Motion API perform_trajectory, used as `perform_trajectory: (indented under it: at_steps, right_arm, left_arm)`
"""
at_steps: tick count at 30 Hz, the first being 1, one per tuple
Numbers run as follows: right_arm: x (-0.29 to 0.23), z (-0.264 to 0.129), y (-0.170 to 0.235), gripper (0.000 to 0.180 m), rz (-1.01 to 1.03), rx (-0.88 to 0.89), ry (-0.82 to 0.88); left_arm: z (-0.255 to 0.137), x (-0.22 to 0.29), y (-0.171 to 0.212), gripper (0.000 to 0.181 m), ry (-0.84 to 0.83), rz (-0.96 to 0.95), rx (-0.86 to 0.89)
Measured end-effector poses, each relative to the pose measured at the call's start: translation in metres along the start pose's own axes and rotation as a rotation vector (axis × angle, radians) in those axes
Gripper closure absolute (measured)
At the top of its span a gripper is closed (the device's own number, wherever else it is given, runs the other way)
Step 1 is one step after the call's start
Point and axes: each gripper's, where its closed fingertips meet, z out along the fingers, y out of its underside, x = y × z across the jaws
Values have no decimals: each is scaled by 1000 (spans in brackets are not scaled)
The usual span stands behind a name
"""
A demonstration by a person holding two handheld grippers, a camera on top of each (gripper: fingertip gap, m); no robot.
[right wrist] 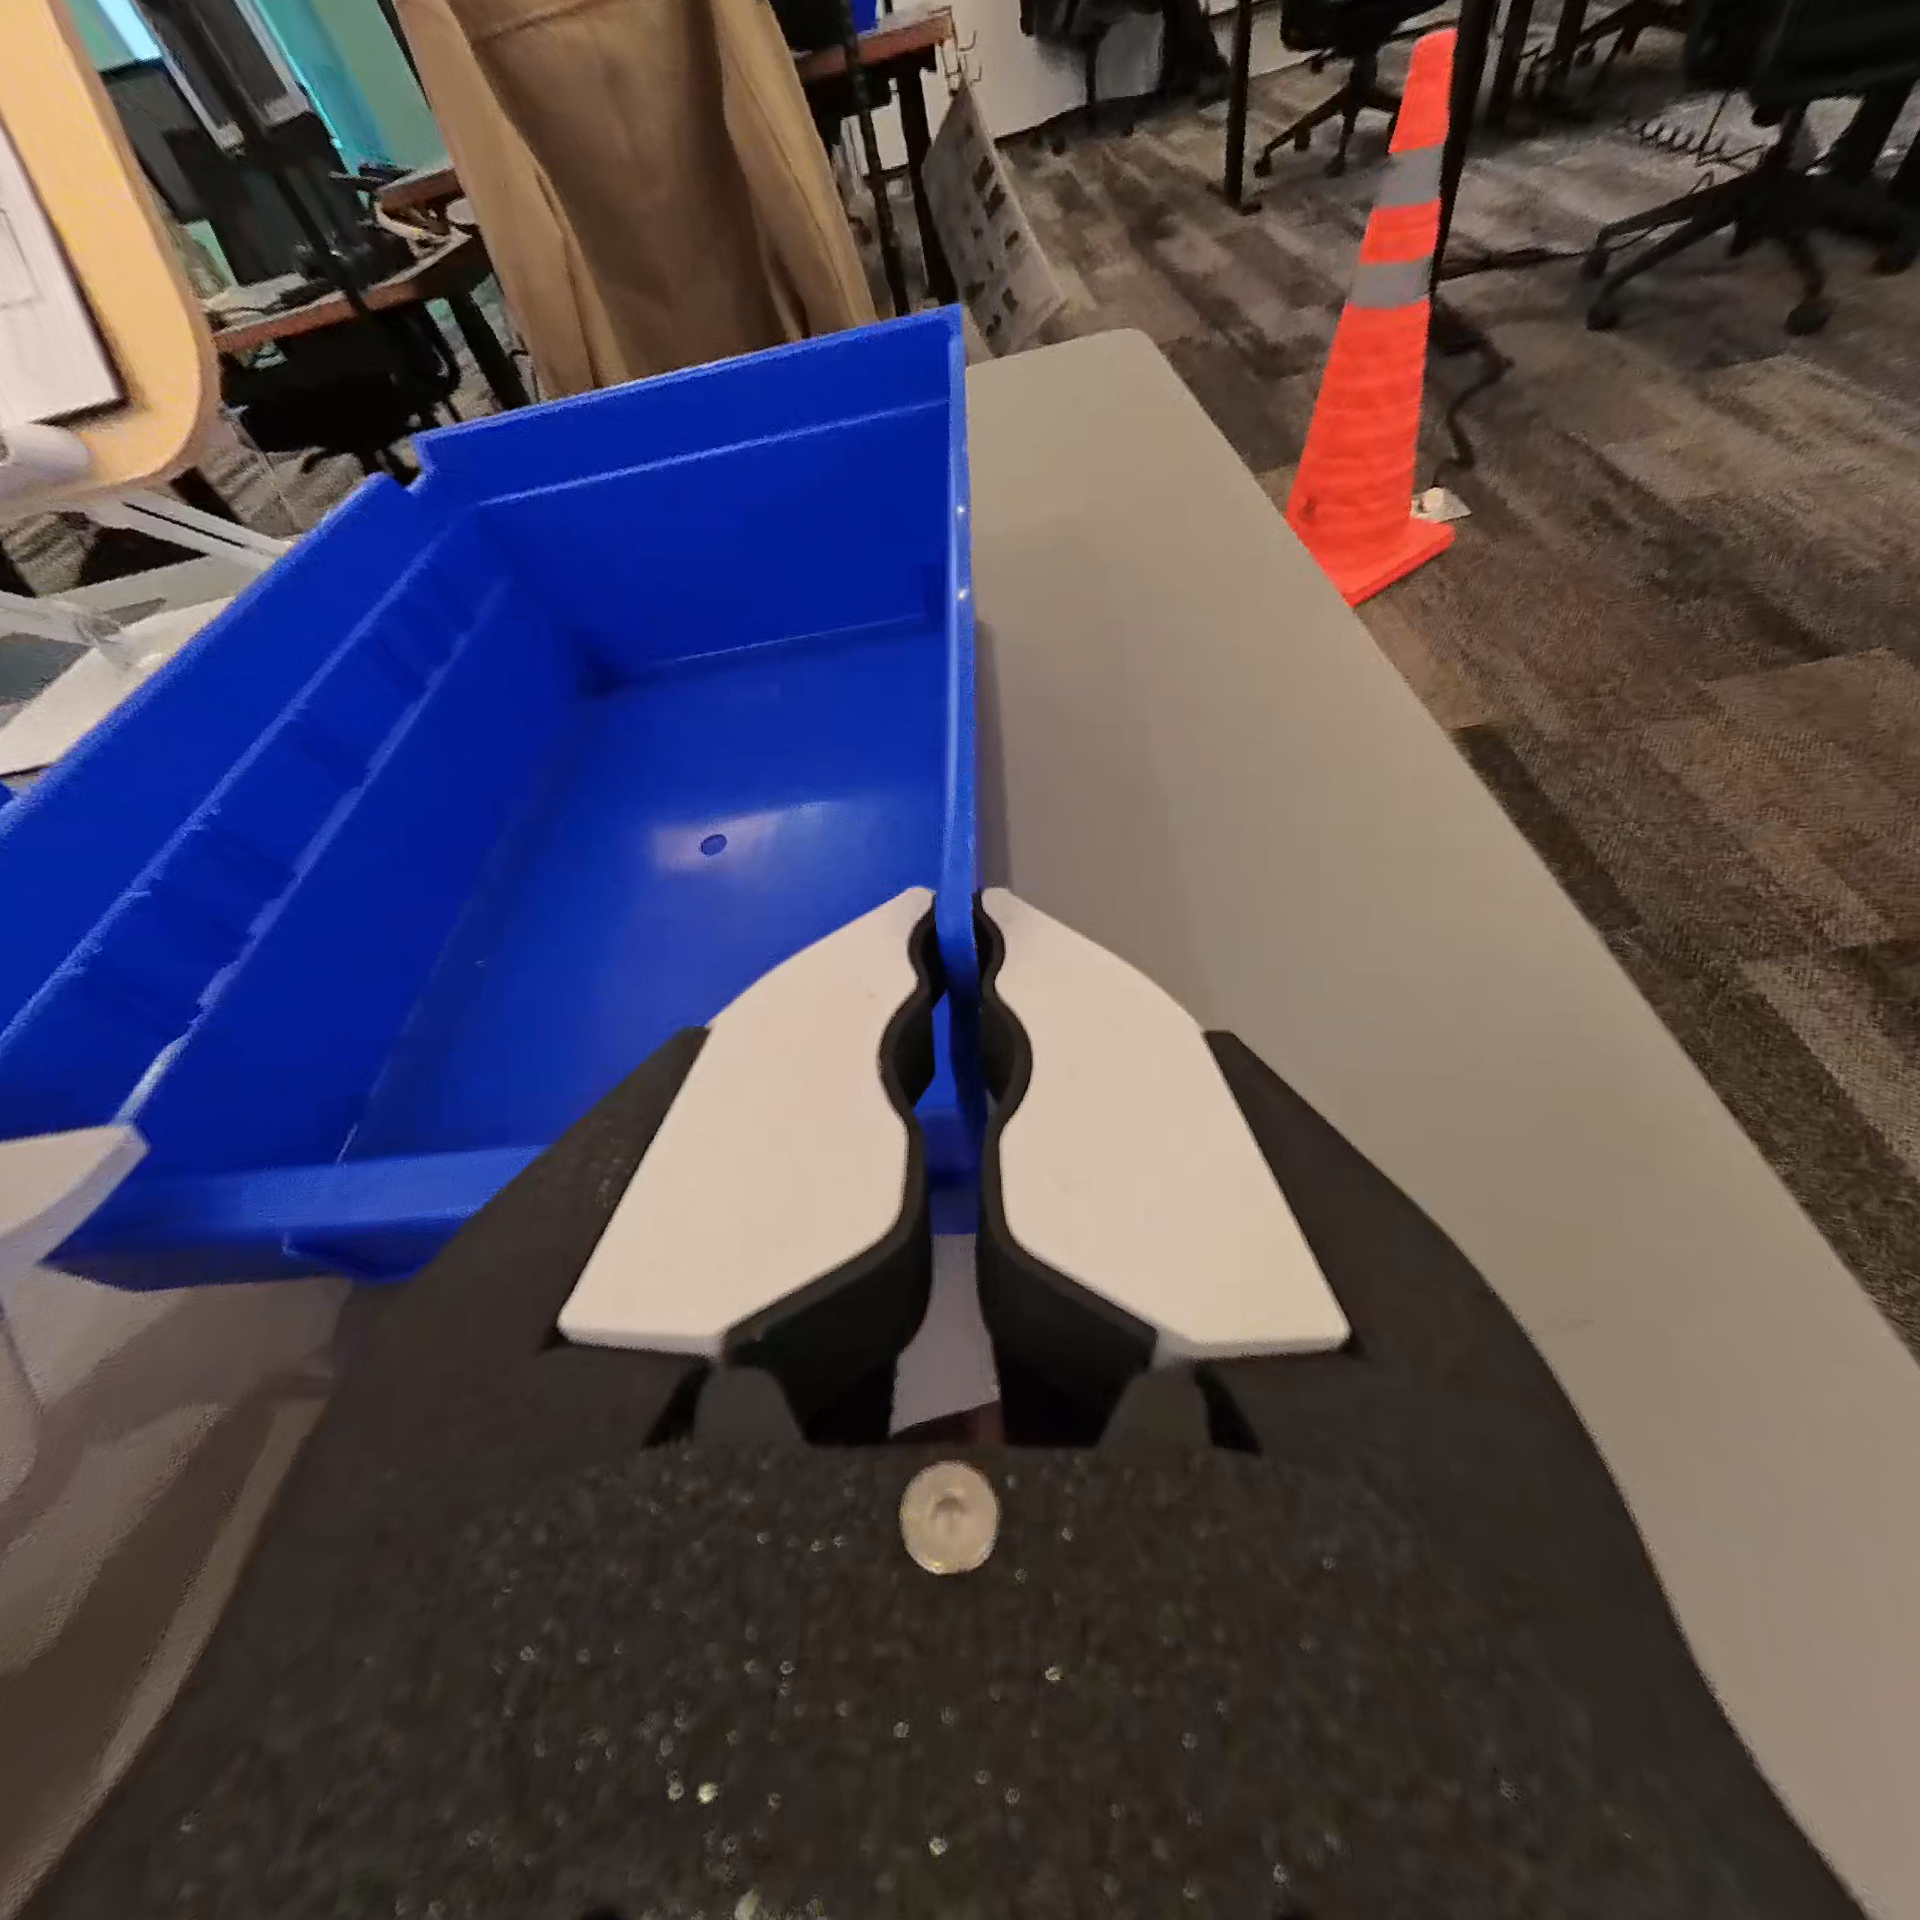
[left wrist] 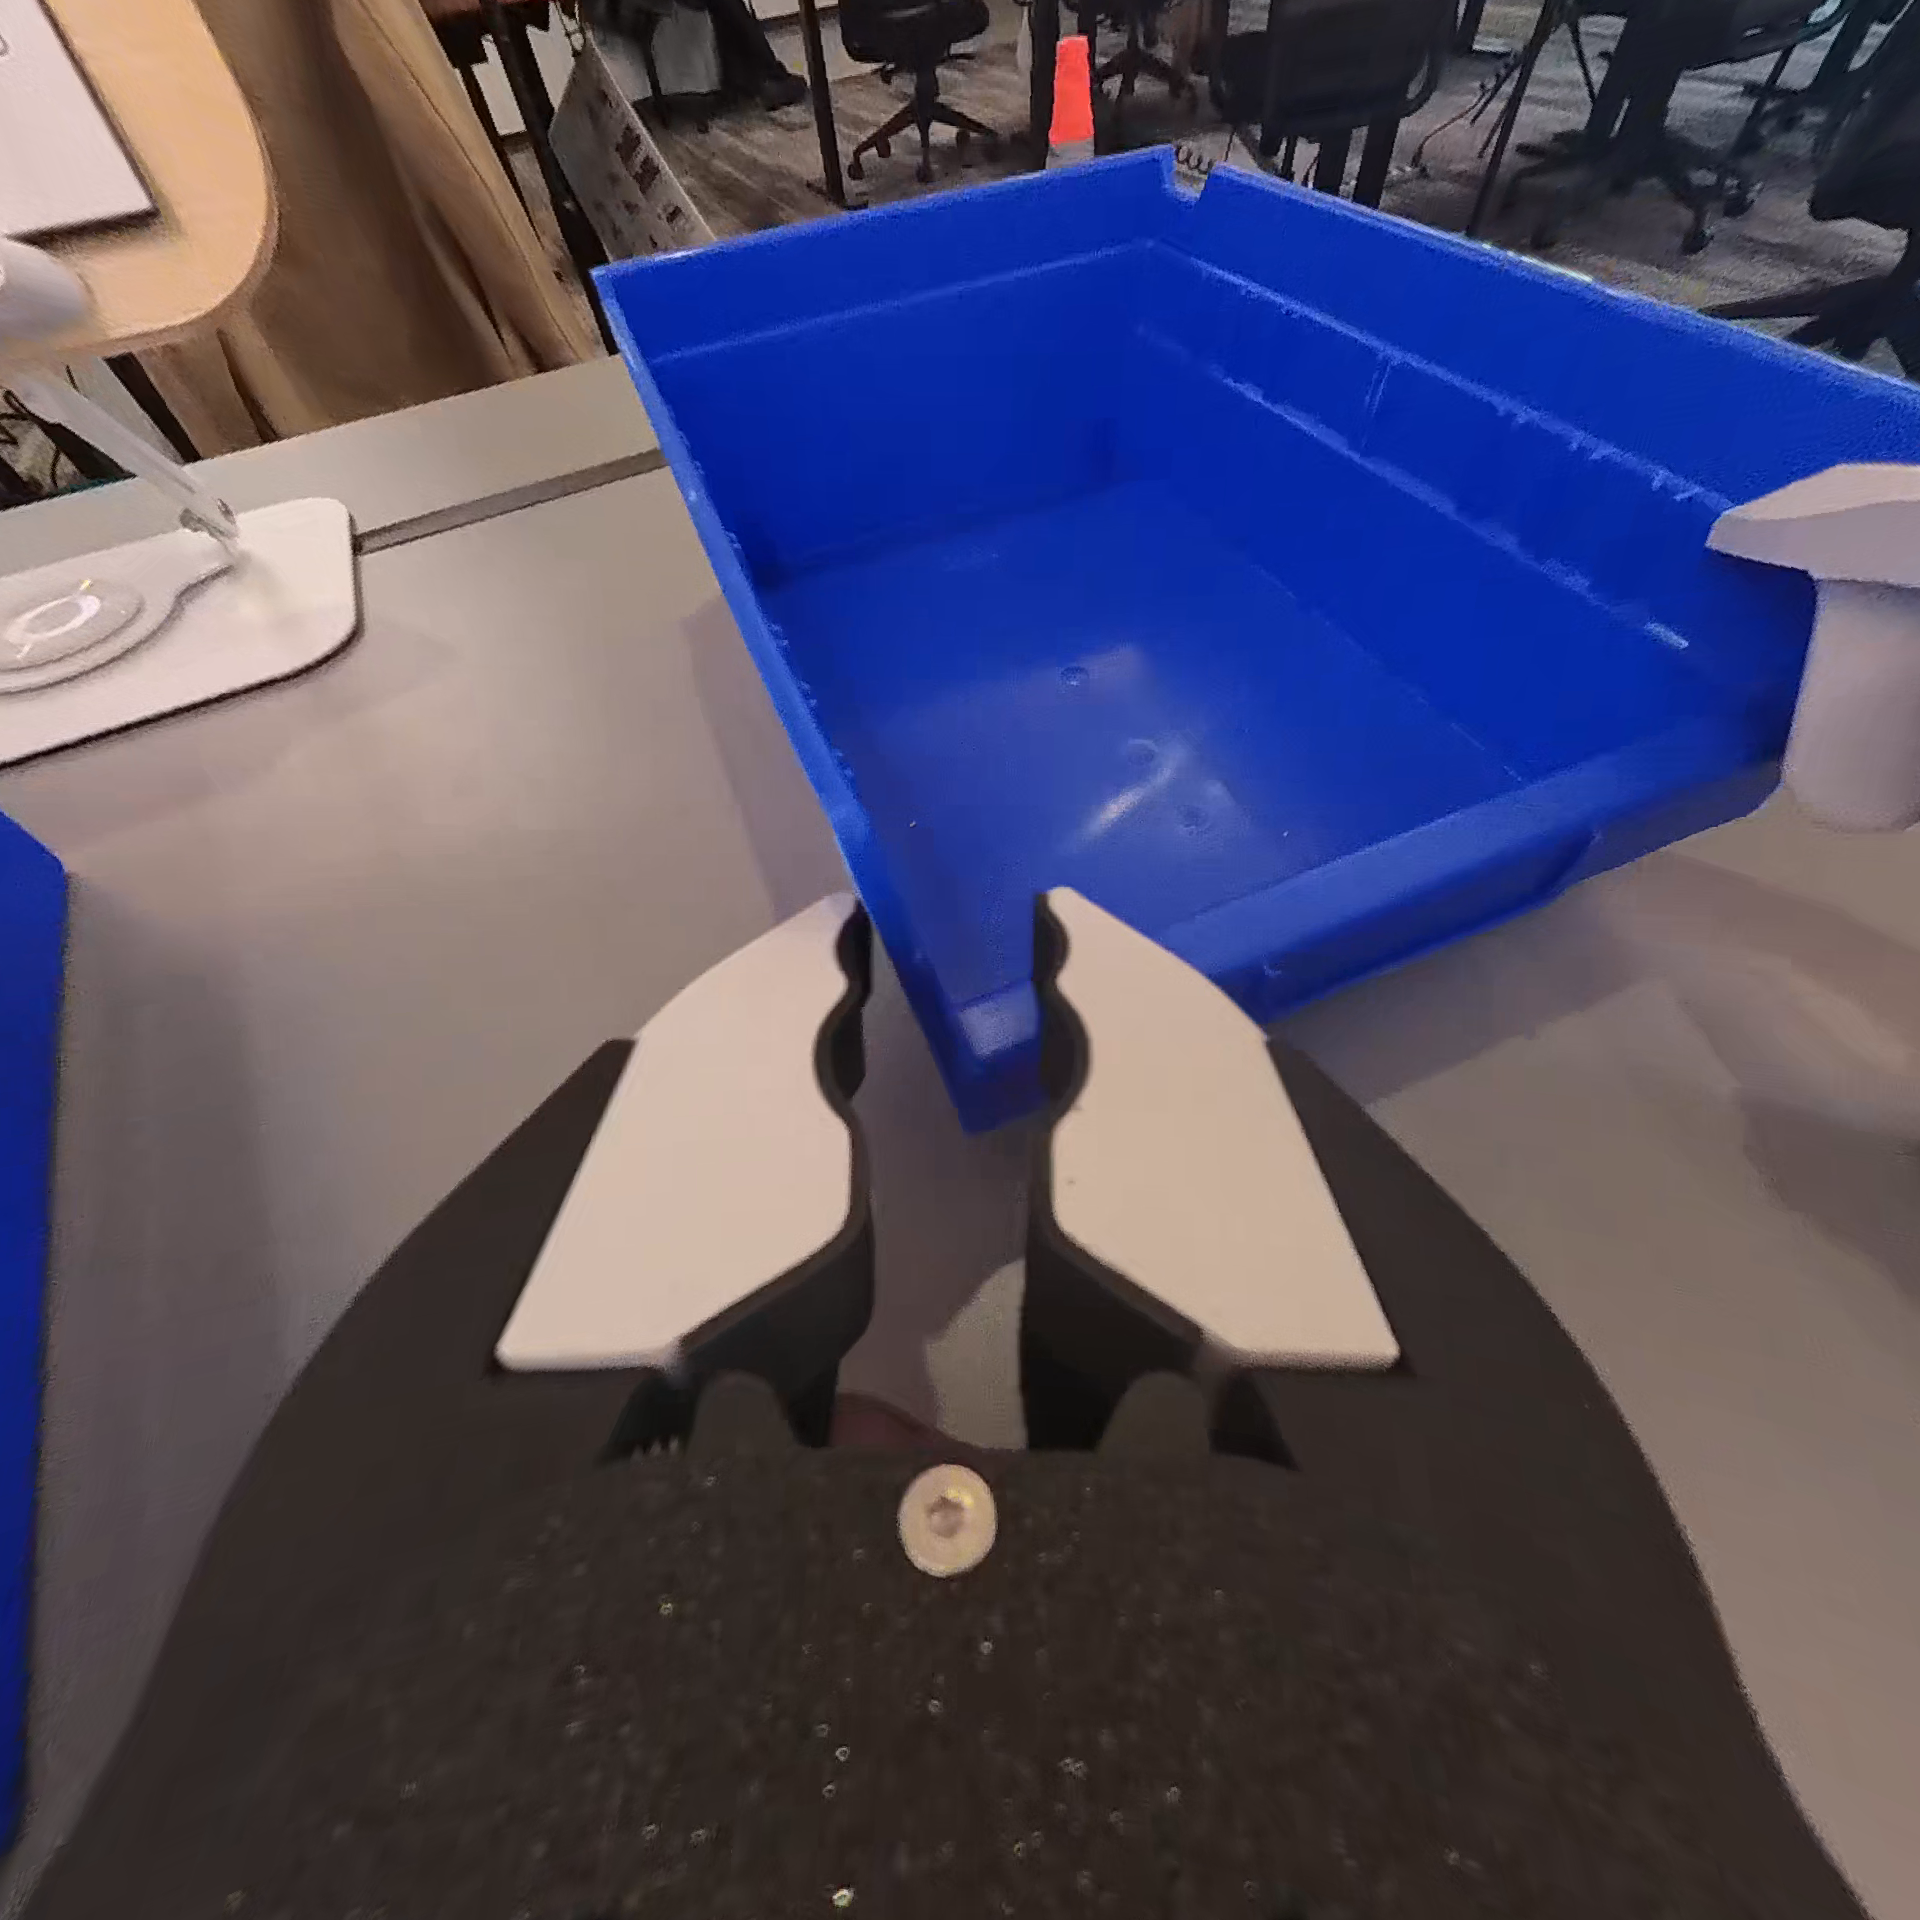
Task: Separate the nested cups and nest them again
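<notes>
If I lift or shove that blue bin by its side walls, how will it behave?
The blue bin looks like thin moulded plastic and holds nothing, so it is probably light. Its ribbed walls suggest a fairly stiff shell, though they may flex a little when gripped. On the smooth grey table it would likely slide rather than tip.

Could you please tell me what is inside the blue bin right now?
Nothing shows inside the blue bin: bare floor, no cups. The right gripper covers its near right corner, fingers astride that wall.

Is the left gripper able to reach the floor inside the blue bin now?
Probably yes. The blue bin looks empty and open on top, and the left gripper, slightly open, sits at its near corner with nothing between.
</notes>
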Motion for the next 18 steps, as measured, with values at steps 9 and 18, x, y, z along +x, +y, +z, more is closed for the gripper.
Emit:
perform_trajectory:
  at_steps: [9, 18]
  right_arm:
    - [-13, -64, -51, 140, -213, 257, 205]
    - [-274, -93, 17, 132, -198, 138, -472]
  left_arm:
    - [-85, -11, 21, 105, 182, 77, -116]
    - [-210, -234, 27, 114, -163, -122, 103]
